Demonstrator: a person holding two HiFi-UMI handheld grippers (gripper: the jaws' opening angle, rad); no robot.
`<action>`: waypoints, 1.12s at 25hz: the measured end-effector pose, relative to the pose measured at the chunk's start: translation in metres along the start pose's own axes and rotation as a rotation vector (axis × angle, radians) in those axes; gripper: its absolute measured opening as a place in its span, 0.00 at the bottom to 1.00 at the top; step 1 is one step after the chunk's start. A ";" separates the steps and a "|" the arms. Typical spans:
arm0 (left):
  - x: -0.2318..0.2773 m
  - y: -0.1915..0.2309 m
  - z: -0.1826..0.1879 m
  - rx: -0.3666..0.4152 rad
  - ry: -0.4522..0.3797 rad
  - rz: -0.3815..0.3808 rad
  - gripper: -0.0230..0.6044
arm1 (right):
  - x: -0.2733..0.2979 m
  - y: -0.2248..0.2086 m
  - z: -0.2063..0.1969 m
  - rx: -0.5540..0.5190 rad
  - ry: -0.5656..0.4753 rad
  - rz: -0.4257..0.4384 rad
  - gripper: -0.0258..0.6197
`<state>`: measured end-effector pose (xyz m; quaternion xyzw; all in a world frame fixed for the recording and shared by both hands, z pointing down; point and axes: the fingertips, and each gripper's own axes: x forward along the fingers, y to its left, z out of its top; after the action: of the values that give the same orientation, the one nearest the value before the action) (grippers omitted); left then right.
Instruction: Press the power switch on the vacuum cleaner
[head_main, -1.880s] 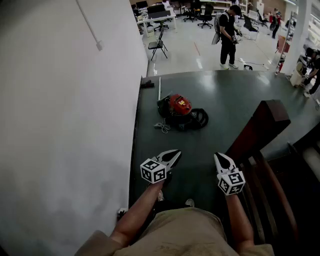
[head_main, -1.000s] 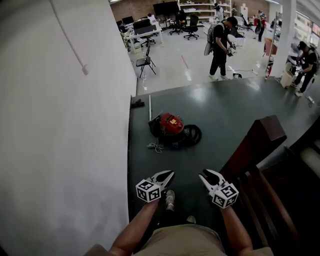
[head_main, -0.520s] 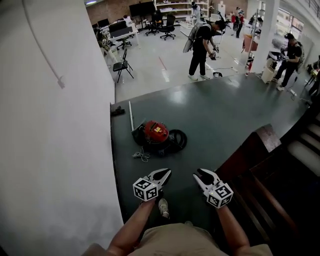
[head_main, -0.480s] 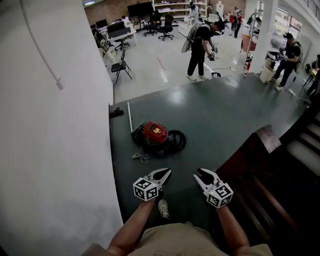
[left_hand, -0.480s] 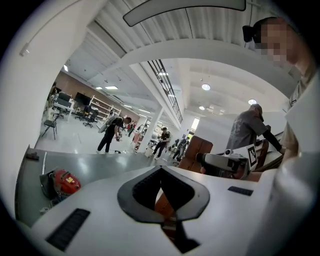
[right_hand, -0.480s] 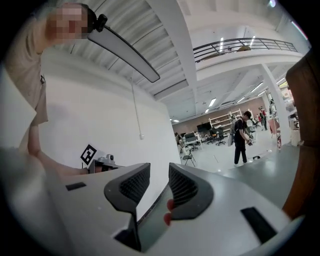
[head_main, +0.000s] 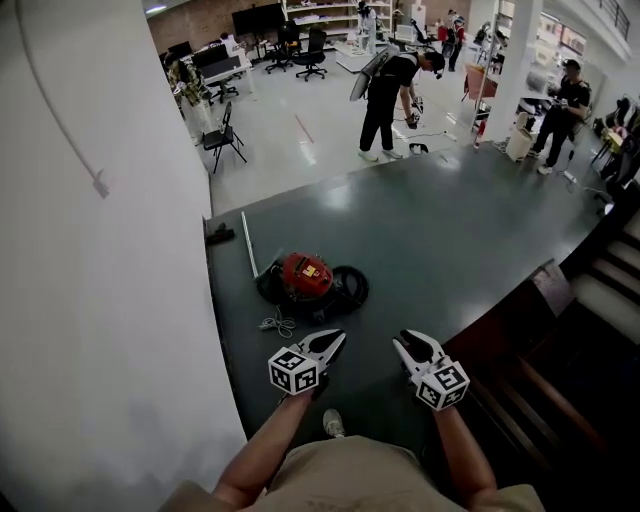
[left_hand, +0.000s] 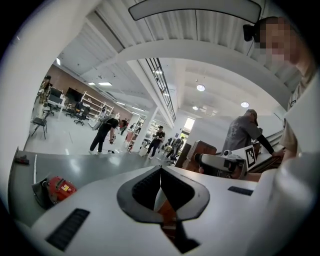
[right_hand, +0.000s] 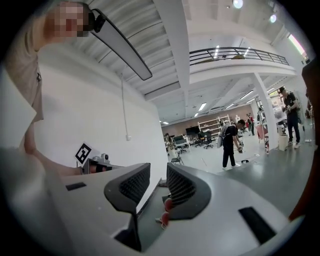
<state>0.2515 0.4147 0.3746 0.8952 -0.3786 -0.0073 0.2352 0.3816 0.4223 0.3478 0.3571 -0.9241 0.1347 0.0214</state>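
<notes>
The red vacuum cleaner lies on the dark green floor near the white wall, with its black hose coiled at its right. No switch can be made out at this distance. Both grippers are held in front of my body, well short of the vacuum. My left gripper is shut with nothing in it, its tips touching; the vacuum shows far off at that view's lower left. My right gripper is open and empty, and bits of the red vacuum show through the gap of the right gripper.
A white wall runs along the left. A metal tube and a loose cord lie beside the vacuum. A dark wooden railing and steps rise at the right. People stand farther back, near a folding chair.
The head view has swung and widened, so the vacuum now sits lower and further left and looks smaller. Both grippers keep their place in front of me, jaws unchanged.
</notes>
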 end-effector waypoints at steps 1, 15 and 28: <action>0.002 0.005 0.003 0.001 0.003 -0.010 0.05 | 0.007 0.000 0.000 -0.002 0.003 -0.006 0.20; 0.075 0.012 0.044 0.096 0.040 -0.211 0.05 | 0.039 -0.034 0.035 -0.038 -0.043 -0.200 0.18; 0.117 -0.038 0.057 0.101 0.024 -0.401 0.05 | 0.018 -0.053 0.074 -0.073 -0.033 -0.373 0.14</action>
<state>0.3499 0.3344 0.3271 0.9633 -0.1900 -0.0242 0.1883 0.4079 0.3536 0.2909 0.5232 -0.8464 0.0890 0.0439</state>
